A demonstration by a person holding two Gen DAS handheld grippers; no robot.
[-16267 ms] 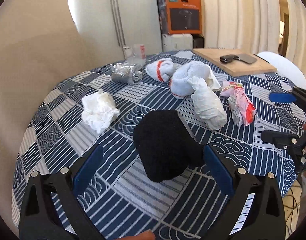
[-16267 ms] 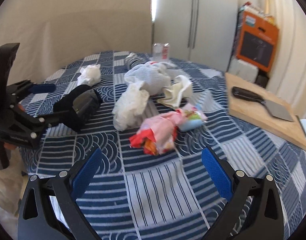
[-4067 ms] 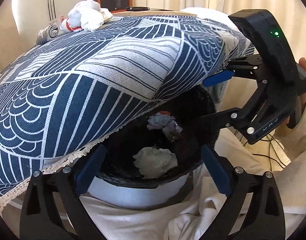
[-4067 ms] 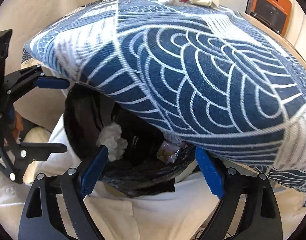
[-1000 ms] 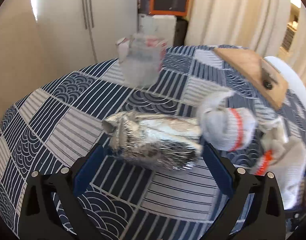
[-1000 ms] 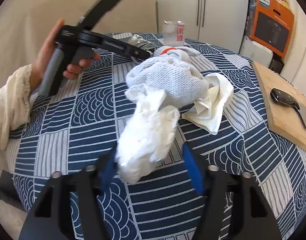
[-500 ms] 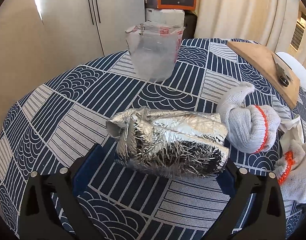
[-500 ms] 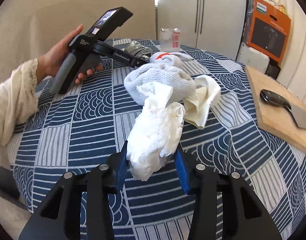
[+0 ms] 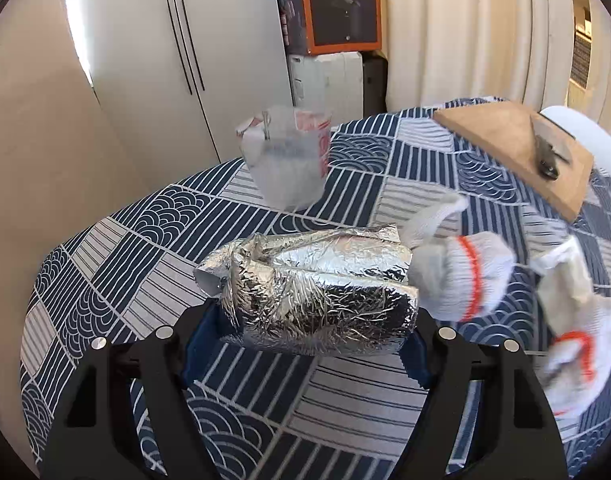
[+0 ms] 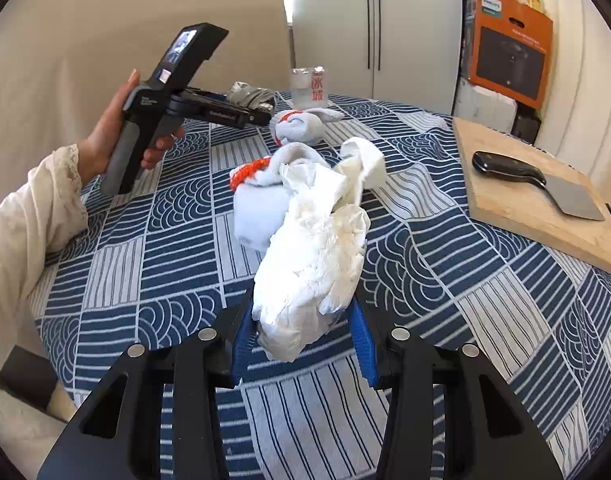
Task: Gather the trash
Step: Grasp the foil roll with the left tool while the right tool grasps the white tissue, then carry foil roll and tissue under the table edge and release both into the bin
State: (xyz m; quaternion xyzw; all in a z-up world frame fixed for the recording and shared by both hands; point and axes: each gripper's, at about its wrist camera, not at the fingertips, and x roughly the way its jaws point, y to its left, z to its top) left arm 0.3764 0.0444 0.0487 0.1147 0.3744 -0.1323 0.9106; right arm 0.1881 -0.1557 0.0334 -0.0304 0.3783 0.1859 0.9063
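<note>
Left wrist view: left gripper (image 9: 305,336) jaws closing around the foil bundle (image 9: 313,292) on the desk (image 9: 105,264); crushed foil could slip out. Right gripper (image 10: 301,336) clamps the crumpled tissue wad (image 10: 313,268), loosely hanging, may drop. Clear plastic cup (image 9: 285,160): looks empty.

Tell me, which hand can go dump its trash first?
Probably the right. Its fingers already pinch the crumpled white tissue, lifted off the tablecloth. The left gripper is closing around the foil wad.
</note>
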